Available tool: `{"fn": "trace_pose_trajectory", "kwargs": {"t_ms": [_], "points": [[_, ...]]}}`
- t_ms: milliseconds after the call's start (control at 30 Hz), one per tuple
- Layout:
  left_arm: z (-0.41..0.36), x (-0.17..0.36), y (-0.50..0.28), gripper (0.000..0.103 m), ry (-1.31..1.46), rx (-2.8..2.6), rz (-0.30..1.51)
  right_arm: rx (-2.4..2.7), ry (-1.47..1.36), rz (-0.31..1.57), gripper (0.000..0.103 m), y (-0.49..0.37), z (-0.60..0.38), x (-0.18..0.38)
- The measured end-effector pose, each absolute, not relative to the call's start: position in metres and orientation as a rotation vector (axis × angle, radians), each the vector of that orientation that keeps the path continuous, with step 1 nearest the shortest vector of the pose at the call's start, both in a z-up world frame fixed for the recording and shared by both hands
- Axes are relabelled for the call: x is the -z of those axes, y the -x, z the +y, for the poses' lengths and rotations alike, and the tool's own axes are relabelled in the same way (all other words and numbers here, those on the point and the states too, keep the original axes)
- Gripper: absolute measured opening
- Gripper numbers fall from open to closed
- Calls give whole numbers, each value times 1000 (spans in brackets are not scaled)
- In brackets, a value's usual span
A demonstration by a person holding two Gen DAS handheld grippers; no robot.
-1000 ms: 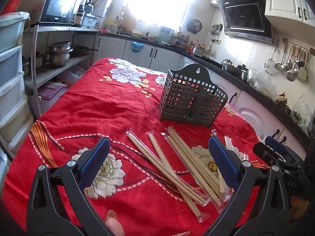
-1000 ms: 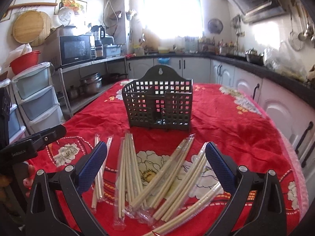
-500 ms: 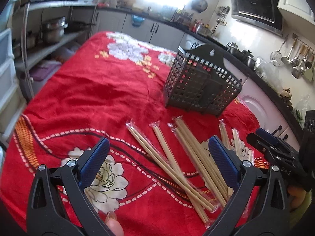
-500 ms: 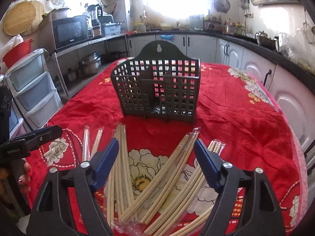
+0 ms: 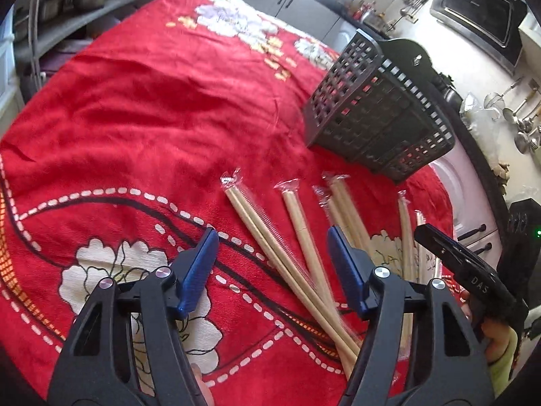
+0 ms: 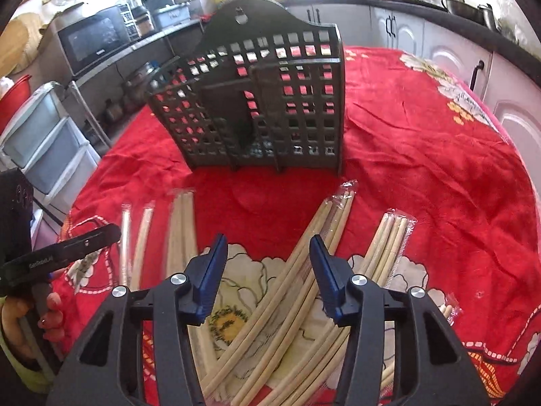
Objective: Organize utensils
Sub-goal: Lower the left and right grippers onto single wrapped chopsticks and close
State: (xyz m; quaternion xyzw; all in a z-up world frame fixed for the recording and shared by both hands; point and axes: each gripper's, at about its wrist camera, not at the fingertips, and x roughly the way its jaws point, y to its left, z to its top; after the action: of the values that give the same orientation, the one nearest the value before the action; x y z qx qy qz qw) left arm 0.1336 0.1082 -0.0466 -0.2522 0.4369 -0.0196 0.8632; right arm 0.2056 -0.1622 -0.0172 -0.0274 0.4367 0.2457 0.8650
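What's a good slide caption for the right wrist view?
Right gripper, jaws just closing, poised over plastic-wrapped wooden chopsticks on a red floral tablecloth, before an empty dark slotted plastic utensil basket.

Home kitchen; microwave (image 6: 93,39) on shelf; white cabinets (image 6: 449,57); ladles (image 5: 520,118) hanging on wall

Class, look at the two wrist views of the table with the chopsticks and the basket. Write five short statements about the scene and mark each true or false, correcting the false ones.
1. The dark slotted basket stands upright on the red cloth. True.
2. The wrapped chopsticks are already inside the basket. False: they lie on the cloth in front of it.
3. The left gripper is clamped on a pair of chopsticks. False: its jaws, just closing, stand apart above them.
4. The right gripper holds a spoon. False: nothing is gripped.
5. The cloth has a flower pattern. True.
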Motion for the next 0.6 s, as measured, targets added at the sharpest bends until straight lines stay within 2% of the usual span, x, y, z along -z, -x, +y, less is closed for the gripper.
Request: {"fn": "trace_pose_trajectory", "kwargs": {"t_ms": [600], "points": [[109,48,-156,58,521,27,942,-427,32,998,45,-257,-153,35]]}}
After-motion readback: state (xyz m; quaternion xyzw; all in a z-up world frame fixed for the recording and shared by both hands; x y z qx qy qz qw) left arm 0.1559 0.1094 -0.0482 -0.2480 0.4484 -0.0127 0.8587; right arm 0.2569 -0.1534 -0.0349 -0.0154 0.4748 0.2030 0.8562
